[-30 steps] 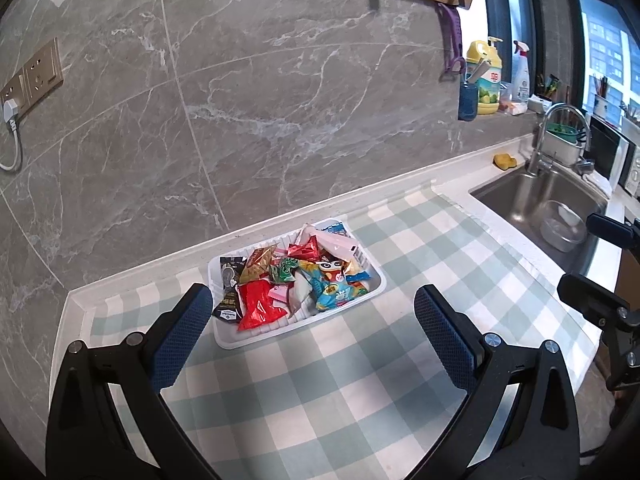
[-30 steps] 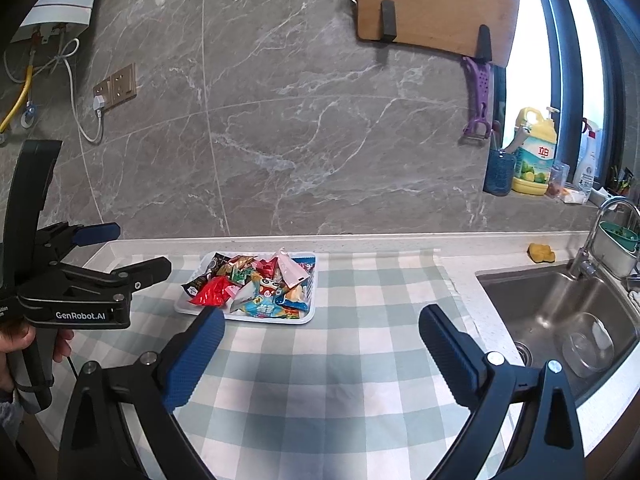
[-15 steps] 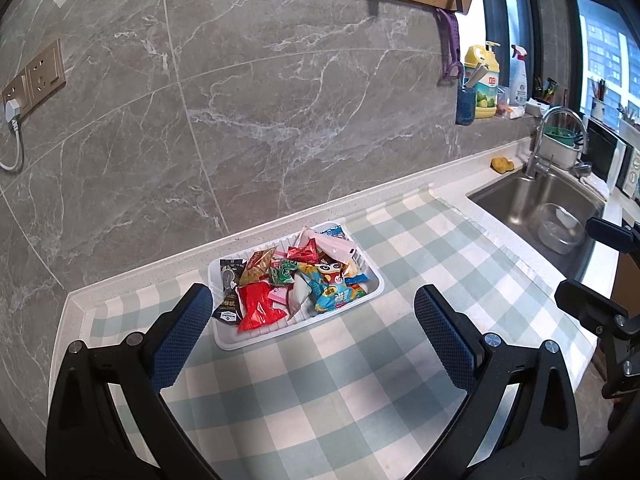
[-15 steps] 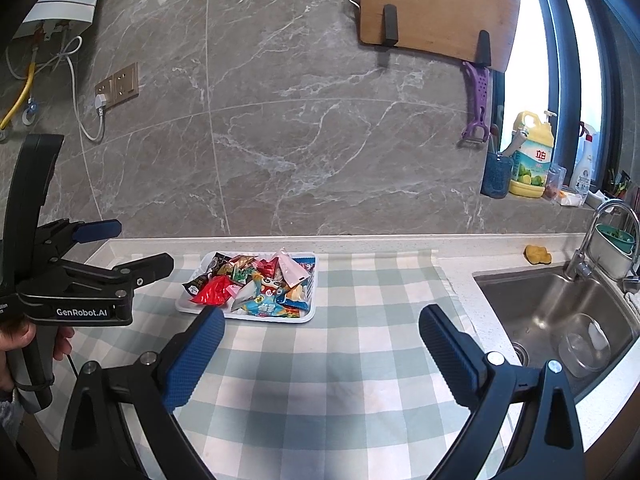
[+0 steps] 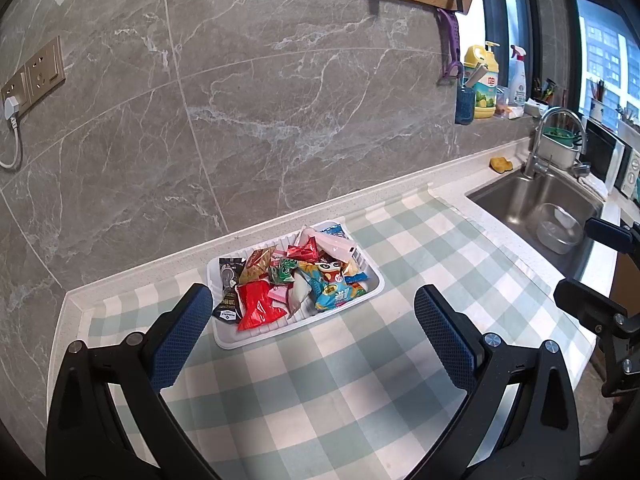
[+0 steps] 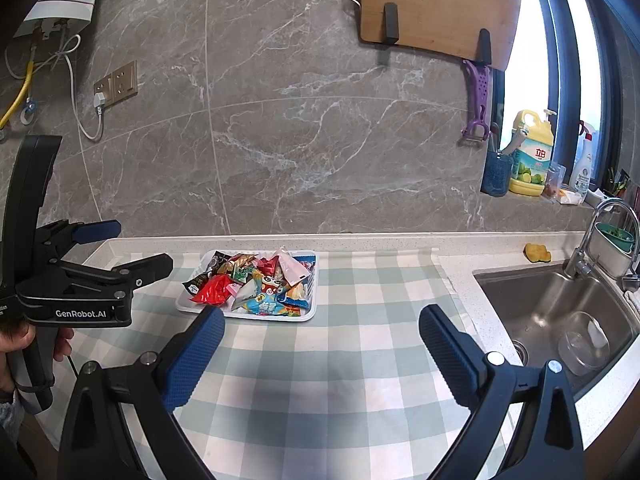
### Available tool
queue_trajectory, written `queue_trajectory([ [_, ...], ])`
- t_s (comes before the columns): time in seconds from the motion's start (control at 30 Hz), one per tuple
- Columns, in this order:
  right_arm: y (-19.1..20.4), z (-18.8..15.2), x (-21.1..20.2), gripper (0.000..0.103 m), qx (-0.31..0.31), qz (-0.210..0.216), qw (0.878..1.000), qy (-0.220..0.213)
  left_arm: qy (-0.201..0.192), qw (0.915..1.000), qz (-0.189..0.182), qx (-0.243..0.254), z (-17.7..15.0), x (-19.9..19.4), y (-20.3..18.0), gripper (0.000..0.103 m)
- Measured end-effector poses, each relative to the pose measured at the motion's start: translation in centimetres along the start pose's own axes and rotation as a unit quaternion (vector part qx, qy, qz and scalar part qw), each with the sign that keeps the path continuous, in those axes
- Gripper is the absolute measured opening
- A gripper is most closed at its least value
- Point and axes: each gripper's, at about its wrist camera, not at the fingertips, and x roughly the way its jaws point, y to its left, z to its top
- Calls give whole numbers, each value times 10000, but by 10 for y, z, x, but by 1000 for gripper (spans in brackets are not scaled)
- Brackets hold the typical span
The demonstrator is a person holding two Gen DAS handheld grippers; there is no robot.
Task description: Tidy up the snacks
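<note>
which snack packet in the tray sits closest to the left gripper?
The black packet at the white tray's left end, next to the red one. It lies just beyond the left gripper's left fingertip; the other packets sit further right.

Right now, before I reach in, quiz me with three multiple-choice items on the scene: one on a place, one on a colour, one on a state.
1. Where do the snacks lie?
A. in the white tray on the checked cloth
B. in the sink
C. loose on the bare counter

2. What colour is the large packet at the tray's near left end?
A. purple
B. red
C. white

3. How do the left tongs and right tongs stand?
A. both shut on packets
B. one open, one shut
C. both open and empty

Answers:
1 A: the packets are heaped inside the tray, which rests on the cloth.
2 B: a bright red wrapper shows in both wrist views.
3 C: each view shows wide-spread blue pads with nothing between them.
</note>
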Motion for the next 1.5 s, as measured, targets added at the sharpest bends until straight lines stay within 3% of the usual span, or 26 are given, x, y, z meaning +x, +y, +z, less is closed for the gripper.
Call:
queue_trajectory([
  [1.5, 8, -1, 5, 100, -66, 80, 9999, 22, -20, 10000, -3, -73, 0, 2, 6, 103],
])
